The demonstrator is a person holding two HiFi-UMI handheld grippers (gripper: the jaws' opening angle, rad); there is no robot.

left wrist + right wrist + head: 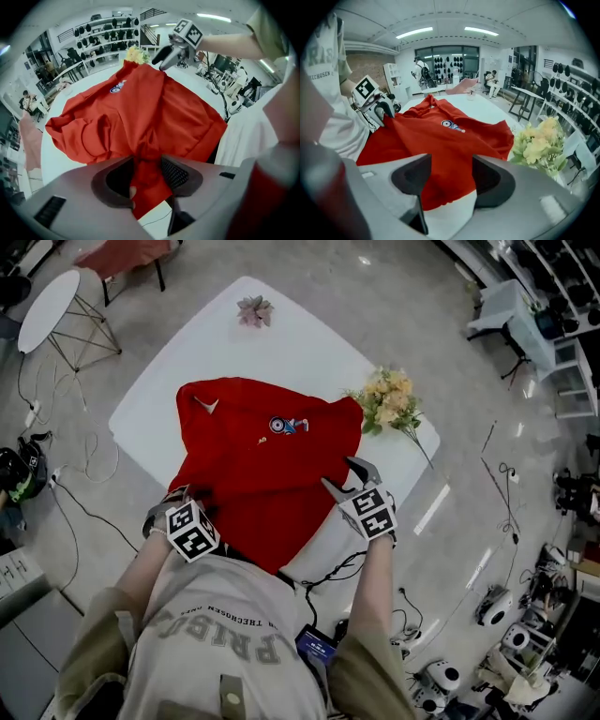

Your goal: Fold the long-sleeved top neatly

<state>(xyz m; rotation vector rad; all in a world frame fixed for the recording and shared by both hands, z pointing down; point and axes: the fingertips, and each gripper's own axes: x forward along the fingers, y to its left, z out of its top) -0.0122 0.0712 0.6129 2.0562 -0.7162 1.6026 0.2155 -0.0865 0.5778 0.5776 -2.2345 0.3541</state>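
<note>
The red long-sleeved top [262, 456] lies spread on the white table [300, 343], with its chest logo [288, 425] facing up. My left gripper [178, 498] is at the top's near left edge. In the left gripper view a bunched strip of the red cloth [147, 140] runs between the jaws of the left gripper [147, 164], pinched and pulled into folds. My right gripper [342, 474] hovers over the top's near right edge. Its jaws stand apart above the hem [440, 197], and the right gripper [451, 173] holds nothing. The left gripper [386, 112] lifts a peak of cloth there.
A bouquet of yellow flowers [386, 399] lies at the table's right edge, close beside the top. A small pink flower ornament [254, 310] sits at the far corner. A round white side table [47, 306] and cables [84, 507] are on the floor to the left.
</note>
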